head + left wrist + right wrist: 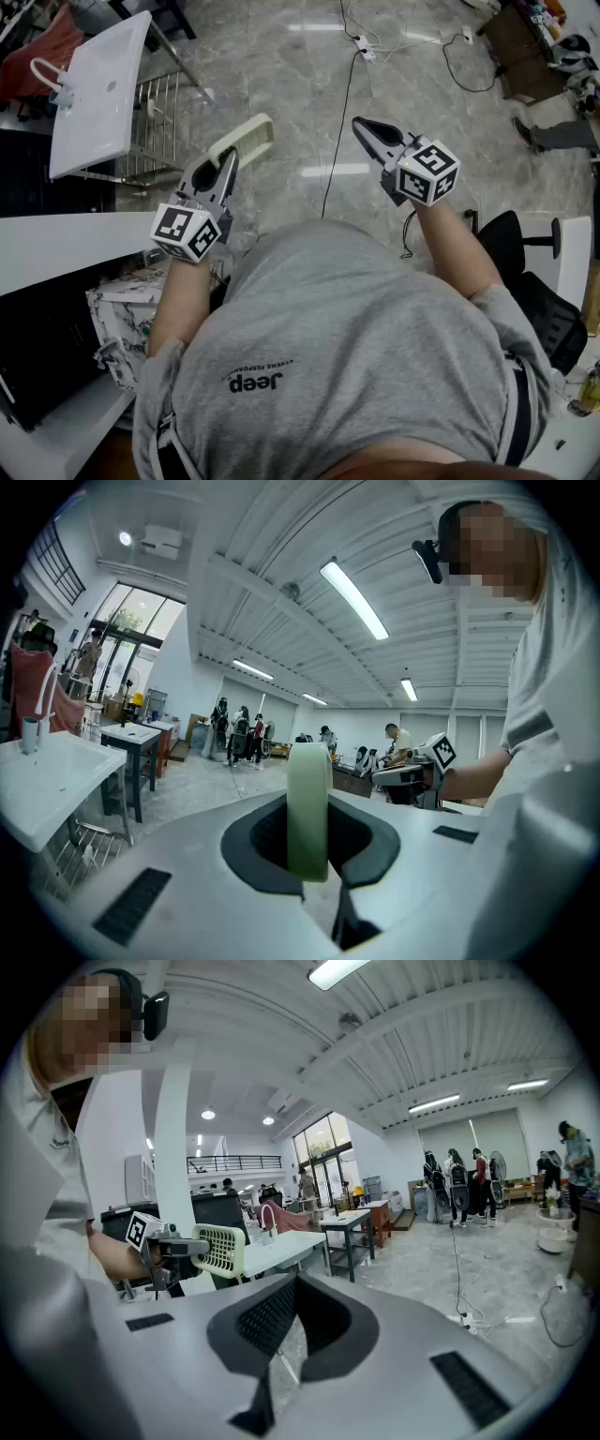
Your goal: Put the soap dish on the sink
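The pale green slotted soap dish (246,139) sticks out forward from my left gripper (228,164), which is shut on its near end. In the left gripper view the soap dish (307,766) stands edge-on between the jaws of the left gripper (308,808). The white sink (98,89) with its faucet (47,77) stands on a metal frame up and to the left of the dish, apart from it. My right gripper (362,124) is held out level on the right, shut and empty; its jaws (295,1281) meet with nothing between them. In the right gripper view the dish (222,1249) hangs just in front of the sink (281,1246).
A white desk (56,244) and a patterned box (122,314) are at my left side. A black office chair (525,253) is at my right. A power strip (361,47) and cables lie on the marble floor ahead. Other people stand far across the room.
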